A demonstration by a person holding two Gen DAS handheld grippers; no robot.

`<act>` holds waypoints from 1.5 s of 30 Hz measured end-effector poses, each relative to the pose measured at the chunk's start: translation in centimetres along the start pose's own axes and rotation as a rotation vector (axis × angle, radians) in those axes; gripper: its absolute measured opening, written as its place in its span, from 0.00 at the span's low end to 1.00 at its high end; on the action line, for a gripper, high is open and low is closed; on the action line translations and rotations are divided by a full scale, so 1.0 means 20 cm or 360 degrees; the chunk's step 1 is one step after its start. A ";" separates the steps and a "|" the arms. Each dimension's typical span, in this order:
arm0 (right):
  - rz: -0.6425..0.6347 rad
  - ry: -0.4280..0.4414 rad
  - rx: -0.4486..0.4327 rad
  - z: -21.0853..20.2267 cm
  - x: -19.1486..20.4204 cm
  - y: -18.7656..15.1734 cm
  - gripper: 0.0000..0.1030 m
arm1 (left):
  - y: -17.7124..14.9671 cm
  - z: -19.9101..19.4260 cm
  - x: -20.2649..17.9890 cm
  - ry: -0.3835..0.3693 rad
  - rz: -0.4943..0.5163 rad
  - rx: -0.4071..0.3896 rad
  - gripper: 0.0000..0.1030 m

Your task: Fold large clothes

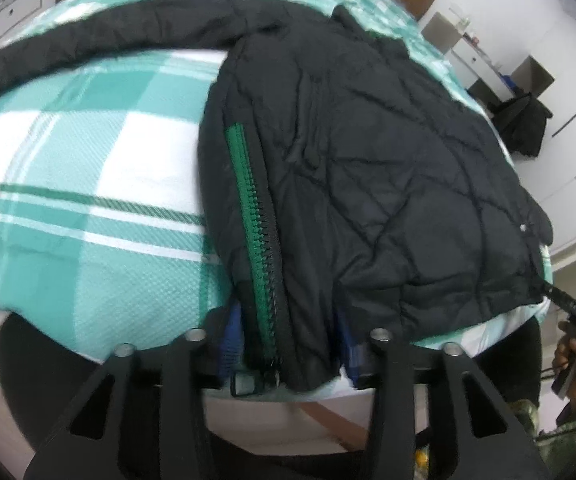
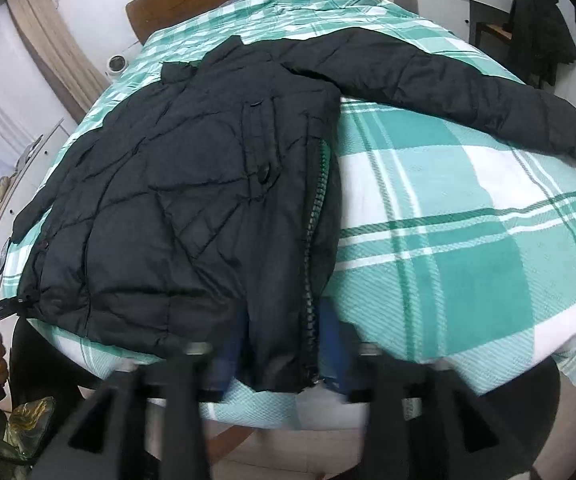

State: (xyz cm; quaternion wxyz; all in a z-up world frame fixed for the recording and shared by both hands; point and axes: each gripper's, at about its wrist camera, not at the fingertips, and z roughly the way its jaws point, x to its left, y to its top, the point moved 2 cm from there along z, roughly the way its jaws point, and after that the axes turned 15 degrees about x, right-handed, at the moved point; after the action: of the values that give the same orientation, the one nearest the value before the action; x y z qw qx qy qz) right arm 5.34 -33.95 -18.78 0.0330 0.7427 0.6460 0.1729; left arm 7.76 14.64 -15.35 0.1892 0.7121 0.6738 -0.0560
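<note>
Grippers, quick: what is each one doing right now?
Left gripper: closed on the jacket hem.
Right gripper: closed on the jacket hem too.

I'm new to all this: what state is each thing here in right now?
jacket: lying flat on the bed, not folded up.
sleeve: stretched out sideways.
green zipper: undone, teeth exposed.
left hand-held gripper: fingers straddle the hem; grip unclear.
right hand-held gripper: fingers straddle the hem; grip unclear.

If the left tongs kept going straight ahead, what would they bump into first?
The black jacket: its zippered hem sits between the left tongs, so contact looks immediate.
</note>
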 end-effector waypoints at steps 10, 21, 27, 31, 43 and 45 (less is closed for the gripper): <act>0.0089 -0.0216 -0.0156 -0.18 -0.09 0.04 0.69 | 0.01 -0.42 -0.12 0.0428 0.0032 -0.0667 0.98; 0.0042 -0.0226 -0.0194 -0.24 -0.03 0.12 0.70 | 0.05 -0.32 -0.21 0.0304 -0.0018 -0.0624 0.98; 0.0056 -0.0117 -0.0458 -0.37 -0.04 0.11 0.78 | 0.03 -0.26 -0.23 0.0153 0.0031 -0.0476 0.97; -0.0012 -0.0172 -0.0441 -0.36 -0.01 0.14 0.86 | 0.05 -0.24 -0.27 0.0216 0.0081 -0.0386 0.97; 0.0006 -0.0082 -0.0350 -0.28 0.04 0.14 0.86 | 0.04 -0.28 -0.37 0.0388 0.0177 -0.0441 0.98; 0.0021 -0.0125 -0.0355 -0.27 0.04 0.15 0.86 | 0.03 -0.30 -0.37 0.0377 0.0188 -0.0465 0.98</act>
State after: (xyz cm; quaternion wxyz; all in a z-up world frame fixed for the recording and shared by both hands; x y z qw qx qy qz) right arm 6.55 -34.66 -12.77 0.1396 0.7449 0.6161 0.2147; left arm 6.68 9.71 -7.30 0.2129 0.7170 0.6493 0.1377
